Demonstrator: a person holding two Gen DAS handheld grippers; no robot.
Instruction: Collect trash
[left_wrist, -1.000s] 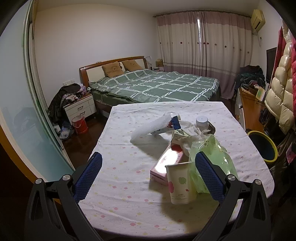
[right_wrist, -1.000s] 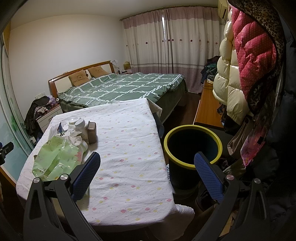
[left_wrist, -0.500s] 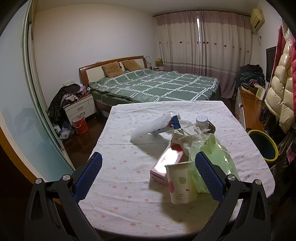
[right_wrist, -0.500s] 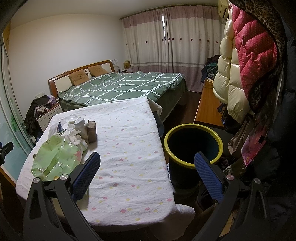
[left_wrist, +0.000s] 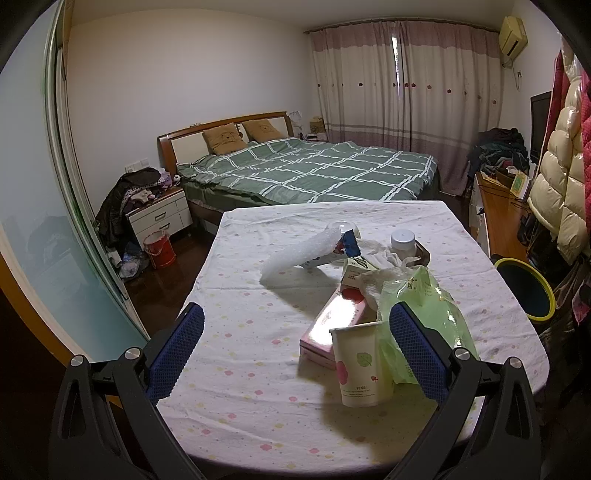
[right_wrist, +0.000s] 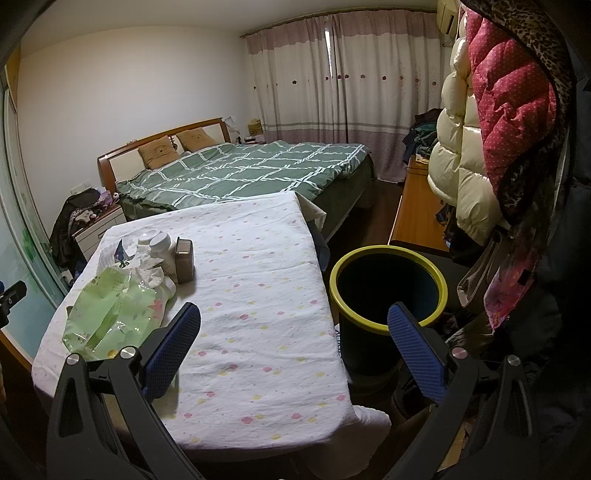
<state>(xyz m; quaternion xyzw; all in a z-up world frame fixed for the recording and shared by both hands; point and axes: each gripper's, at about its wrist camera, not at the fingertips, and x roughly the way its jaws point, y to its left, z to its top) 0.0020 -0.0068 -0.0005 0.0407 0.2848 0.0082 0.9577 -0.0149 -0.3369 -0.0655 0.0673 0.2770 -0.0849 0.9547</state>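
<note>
On the tabletop (left_wrist: 240, 332) nothing has shifted (paper cup (left_wrist: 360, 363) nearest); we keep both tongs (left_wrist: 295, 350) (right_wrist: 293, 350) apart, empty, collection not begun.

My left camera looks along the table (left_wrist: 240, 332) from its near end, facing the bed (left_wrist: 314, 173) | my right camera sits near the bin (right_wrist: 388, 284) | both share table and bed.

The paper cup (left_wrist: 360, 363) hides the near end of the pink box (left_wrist: 325, 328); the bin (left_wrist: 526, 290) at three o'clock is partly cut off by hanging coats (left_wrist: 565, 192).
</note>
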